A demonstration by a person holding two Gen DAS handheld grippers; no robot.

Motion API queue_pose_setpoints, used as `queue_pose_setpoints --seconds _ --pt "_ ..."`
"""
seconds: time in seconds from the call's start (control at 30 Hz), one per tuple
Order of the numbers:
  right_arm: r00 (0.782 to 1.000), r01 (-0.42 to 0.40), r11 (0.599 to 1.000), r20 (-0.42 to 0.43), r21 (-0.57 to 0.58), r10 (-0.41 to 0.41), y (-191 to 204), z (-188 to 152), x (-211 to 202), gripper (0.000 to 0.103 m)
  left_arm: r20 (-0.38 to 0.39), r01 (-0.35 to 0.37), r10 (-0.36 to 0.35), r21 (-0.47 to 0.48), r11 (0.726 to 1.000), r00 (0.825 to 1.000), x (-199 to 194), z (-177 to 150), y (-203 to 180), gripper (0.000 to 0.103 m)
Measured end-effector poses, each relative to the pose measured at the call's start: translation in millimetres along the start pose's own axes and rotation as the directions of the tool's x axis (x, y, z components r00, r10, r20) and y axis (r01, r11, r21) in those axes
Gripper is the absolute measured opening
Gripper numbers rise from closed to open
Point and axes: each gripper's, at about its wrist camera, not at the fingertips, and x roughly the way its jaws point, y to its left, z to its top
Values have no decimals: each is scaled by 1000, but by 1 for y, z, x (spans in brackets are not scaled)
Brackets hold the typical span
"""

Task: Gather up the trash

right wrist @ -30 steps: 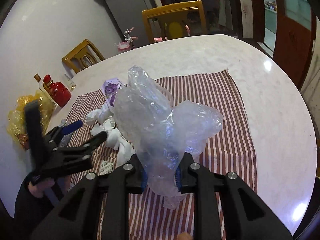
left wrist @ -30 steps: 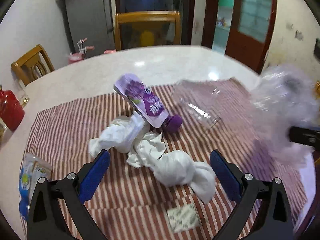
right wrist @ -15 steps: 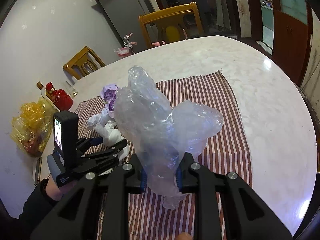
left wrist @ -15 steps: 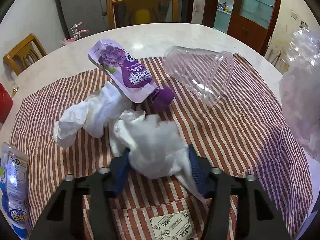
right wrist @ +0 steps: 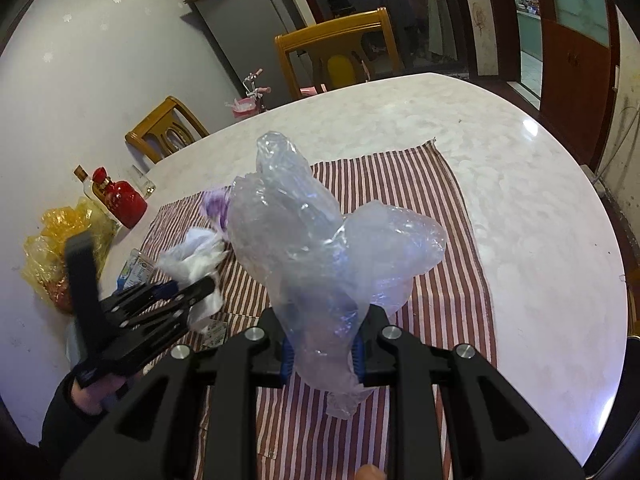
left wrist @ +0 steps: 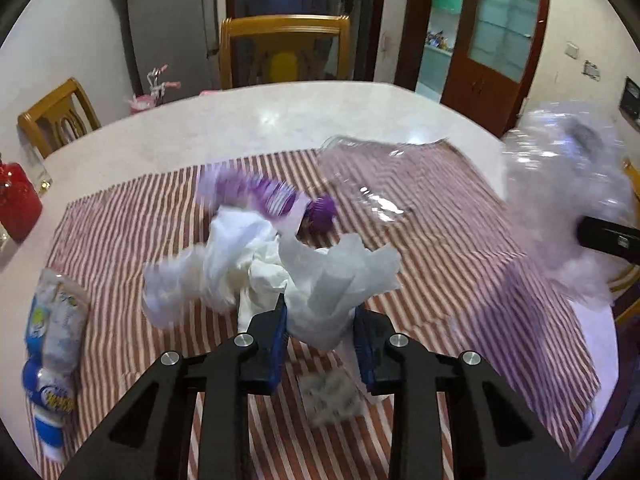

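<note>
My left tongs (left wrist: 321, 322) are pinched in on a crumpled white tissue (left wrist: 336, 276), gripping only its lower bunch while the loose upper folds flare out above the pads. My right tongs (right wrist: 322, 354) are squeezed tight on the neck of a clear plastic bag (right wrist: 316, 240), which stands bunched and, as far as I can tell, not opened out.

The tissue hangs over the middle of the striped cloth (left wrist: 460, 240), and a second wad of tissue (left wrist: 208, 268) is touching or tangled with it on its left. My worry is that lifting will drag that wad along and drop it off the cloth, or that the thin paper tears at the pads.

The bigger risk is the bag: with its mouth crushed shut in my grip, I judge there is nowhere to push the tissue in, and it could slide off onto the bench (right wrist: 520, 200).

The purple pouch (left wrist: 260, 196) and the tipped clear cup (left wrist: 368, 184) lie toward the far edge of the cloth; a careless swing could knock the cup rolling.
</note>
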Motion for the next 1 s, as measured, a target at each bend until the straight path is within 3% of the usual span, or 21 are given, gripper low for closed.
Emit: queue_pose_setpoints --seconds 0.23,0.53,0.7,0.83,1.0 --pt "1000 -3 1000 6 13 3 -3 -8 -10 23 50 55 -55 9 998 997 -47 -11 -3 28" --pt "998 31 995 59 93 -37 -41 -26 -44 22 93 162 -179 167 973 979 -75 -7 -87 28" --pt "988 45 976 138 212 -75 -101 -44 -104 22 133 226 -267 261 938 954 -91 -1 -138 28" --pt "968 114 951 183 288 -171 -140 -62 -145 22 162 330 -393 313 890 905 -117 1 -157 29" --pt "948 161 915 199 369 -247 -172 -81 -164 22 188 333 -417 360 871 889 -137 1 -162 30"
